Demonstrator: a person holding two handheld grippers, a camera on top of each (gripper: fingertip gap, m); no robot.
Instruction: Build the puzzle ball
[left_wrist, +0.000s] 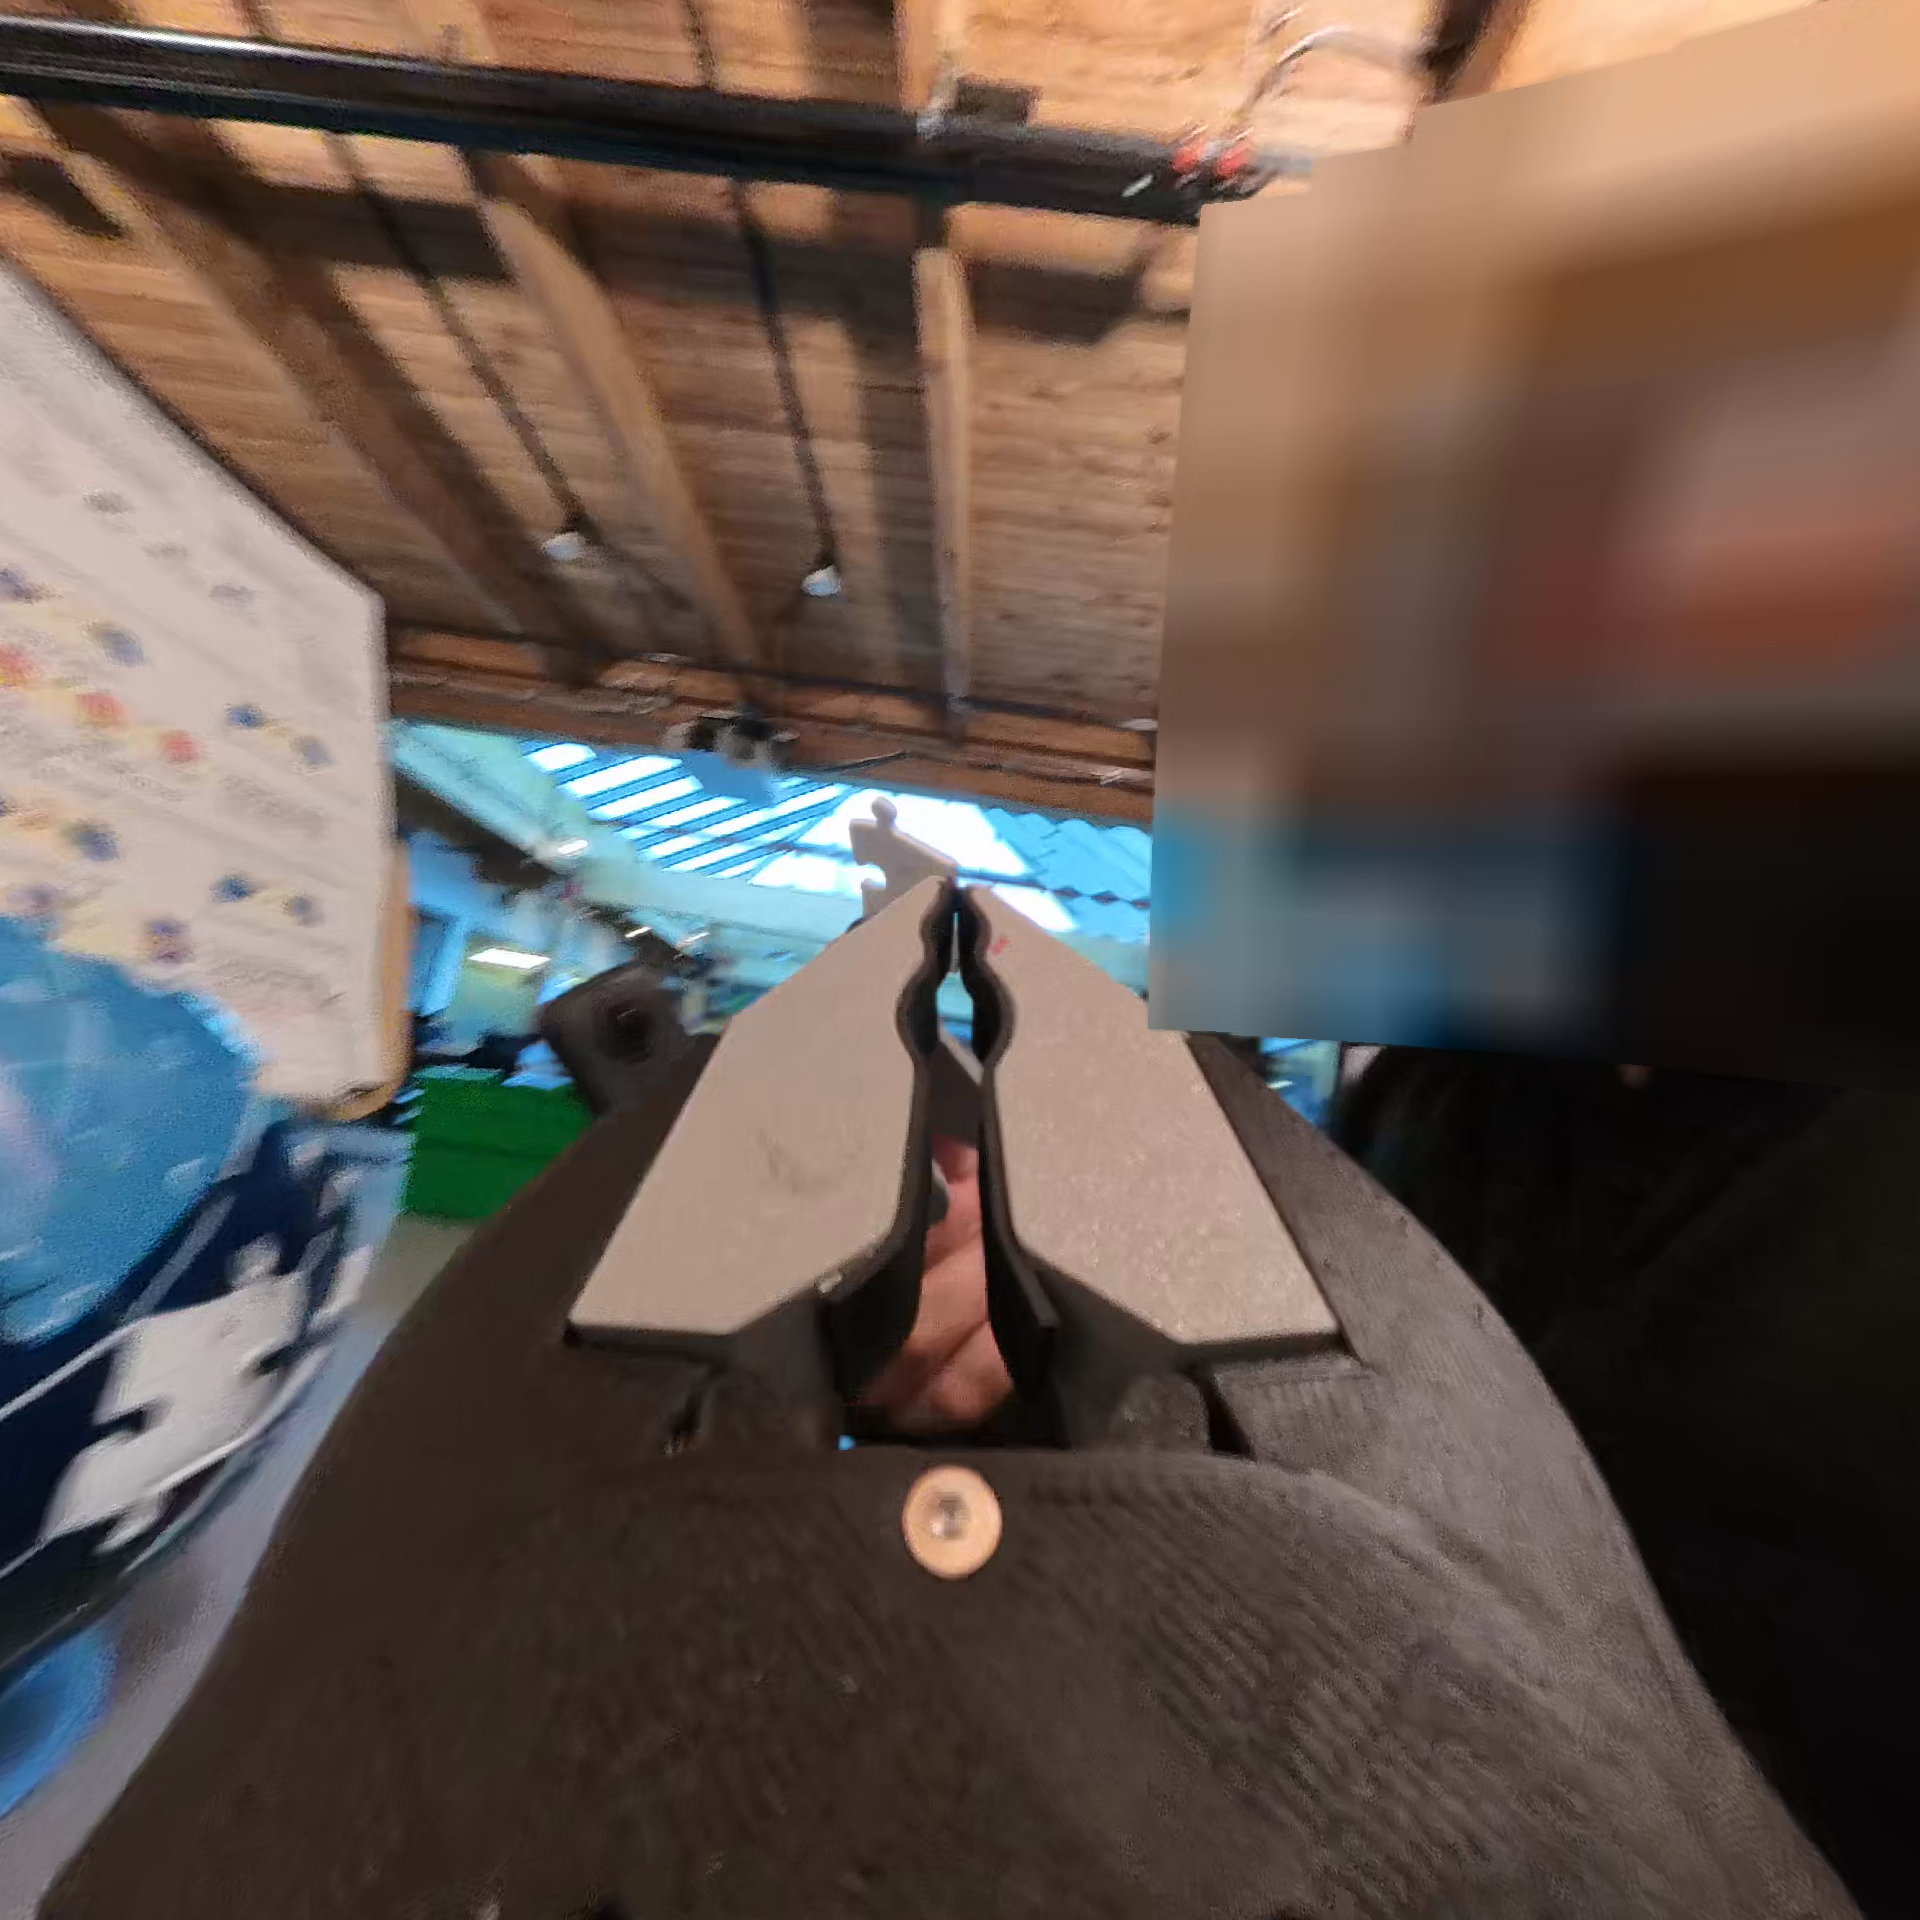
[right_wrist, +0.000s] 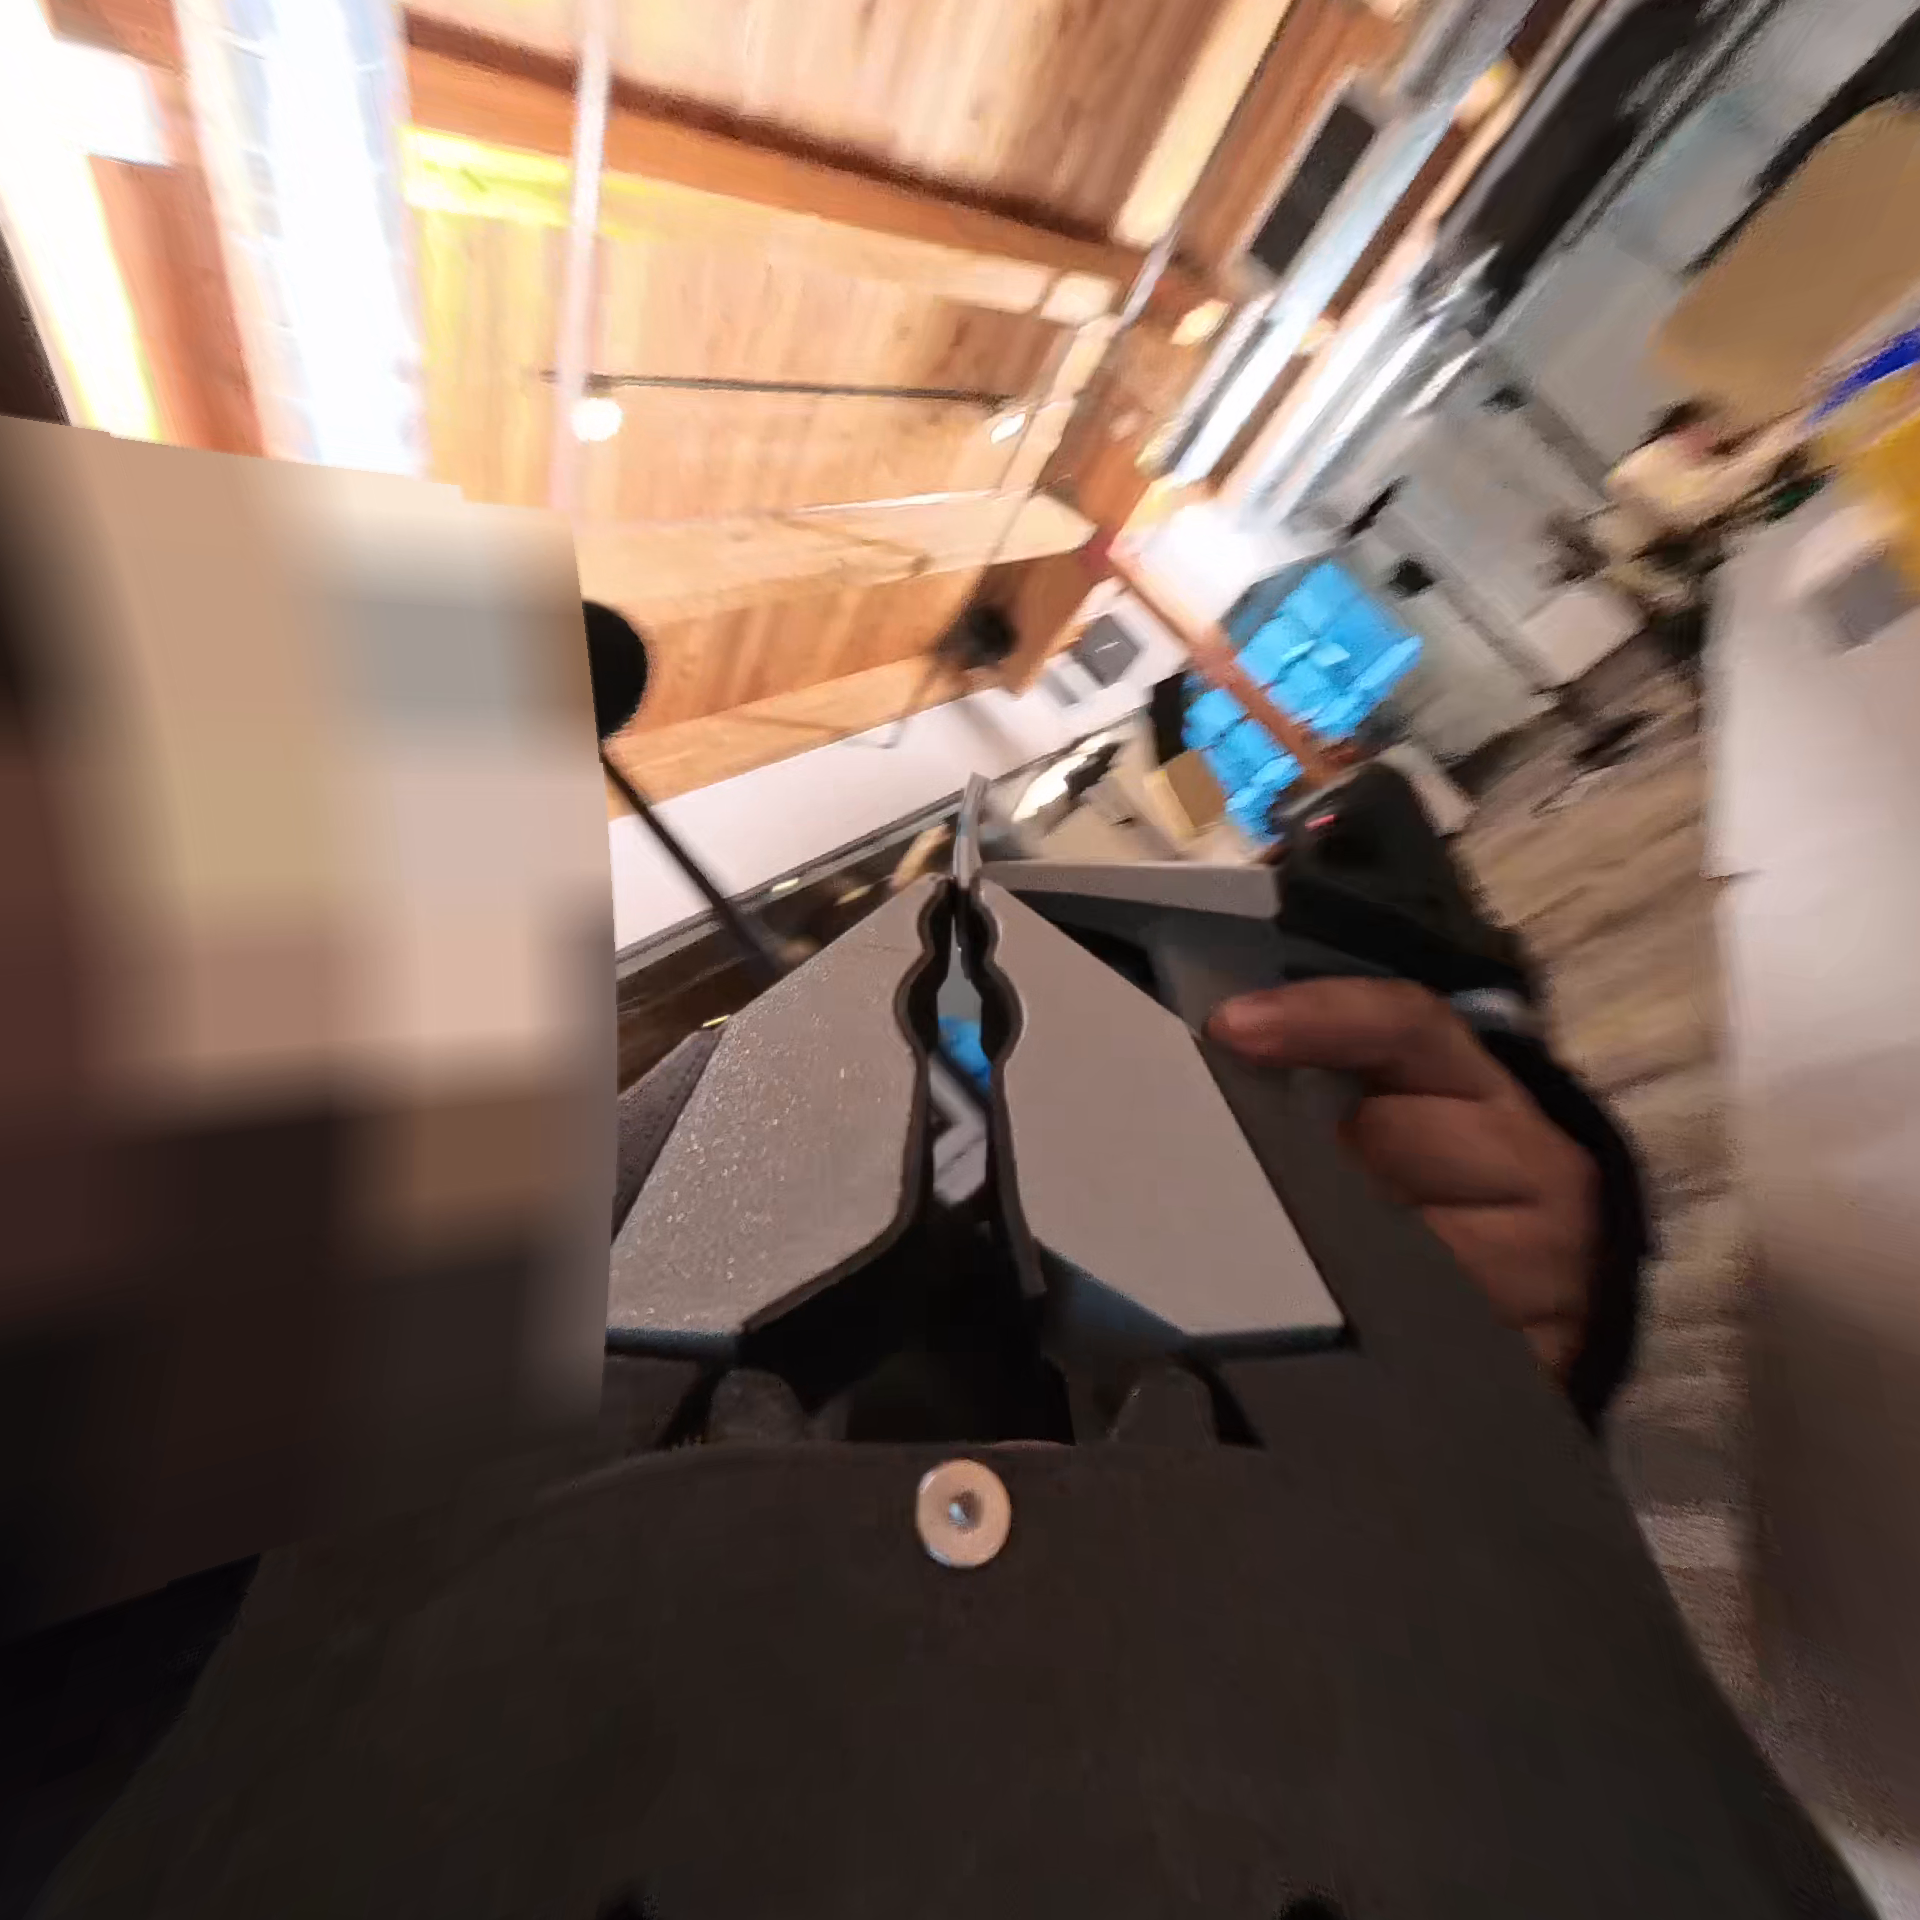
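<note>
In the left wrist view my left gripper (left_wrist: 956, 899) is shut on a pale puzzle piece (left_wrist: 896, 844) whose knobbed edge sticks out past the tips. The partly built puzzle ball (left_wrist: 125, 1195), blue, navy and white, is blurred at the lower left, apart from the gripper. In the right wrist view my right gripper (right_wrist: 966, 899) is shut on a thin puzzle piece (right_wrist: 971, 826) seen edge-on. The left gripper (right_wrist: 1143, 891) reaches in from the right and its tips meet mine at that piece. I cannot tell if both hold the same piece.
Both grippers point upward at a wooden beam ceiling (left_wrist: 727, 416). A hand (right_wrist: 1455, 1143) holds the left gripper's handle. A white patterned board (left_wrist: 177, 727) stands at the left. A person's dark clothing (left_wrist: 1662, 1351) fills the right side. Less than 4 cm separates the two grippers' tips.
</note>
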